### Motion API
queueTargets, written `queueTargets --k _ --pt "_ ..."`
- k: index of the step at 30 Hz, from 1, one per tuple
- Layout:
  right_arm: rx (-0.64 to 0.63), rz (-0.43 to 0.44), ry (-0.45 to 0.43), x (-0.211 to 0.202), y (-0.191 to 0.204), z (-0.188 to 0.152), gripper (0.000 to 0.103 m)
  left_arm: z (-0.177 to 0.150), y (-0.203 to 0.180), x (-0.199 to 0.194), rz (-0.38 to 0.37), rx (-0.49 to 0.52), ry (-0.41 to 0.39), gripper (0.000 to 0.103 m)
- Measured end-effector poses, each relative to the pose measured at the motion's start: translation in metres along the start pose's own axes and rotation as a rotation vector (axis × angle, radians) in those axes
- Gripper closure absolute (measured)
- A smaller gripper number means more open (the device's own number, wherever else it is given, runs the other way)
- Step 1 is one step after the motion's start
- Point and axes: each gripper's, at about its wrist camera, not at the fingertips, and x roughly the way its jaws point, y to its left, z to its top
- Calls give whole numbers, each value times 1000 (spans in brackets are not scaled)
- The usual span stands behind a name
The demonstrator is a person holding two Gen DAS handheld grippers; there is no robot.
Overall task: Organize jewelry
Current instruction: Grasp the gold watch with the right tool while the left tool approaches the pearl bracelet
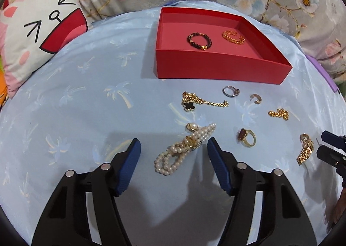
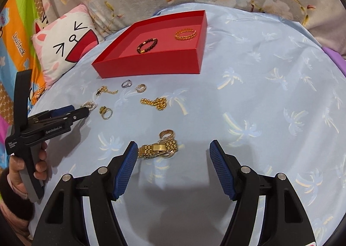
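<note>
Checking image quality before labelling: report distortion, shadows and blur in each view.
Left wrist view: strong fisheye bowing, so the red box has curved walls; dark lens rim at the corners; soft shadows under the left hand-held gripper beside the sharp pearl bracelet. Right wrist view: same bowing; grey shadow between the right hand-held gripper's fingers; gold watch band slightly soft.

A beaded bracelet (image 1: 199, 41) and gold bangle (image 1: 233, 37) are held in the open red box (image 1: 216, 68); other jewelry is scattered just in front.
</note>
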Motion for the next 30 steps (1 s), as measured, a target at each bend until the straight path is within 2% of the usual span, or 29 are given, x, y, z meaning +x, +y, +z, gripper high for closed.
queueTargets --k 1,3,6,13,30 --pt "-2 8 3 0 2 -1 36 -1 -1 -1 6 4 -2 55" --pt "-8 19 8 1 6 -3 38 -3 -4 -4 3 5 -7 68" --pt "-22 28 11 1 12 -5 44 -7 -6 -7 6 4 -9 83" --pt "-33 63 50 6 24 -10 52 -18 -14 -17 -7 -10 -11 84" --pt "-54 29 24 25 29 4 55 -30 -22 -28 -65 -26 -9 83"
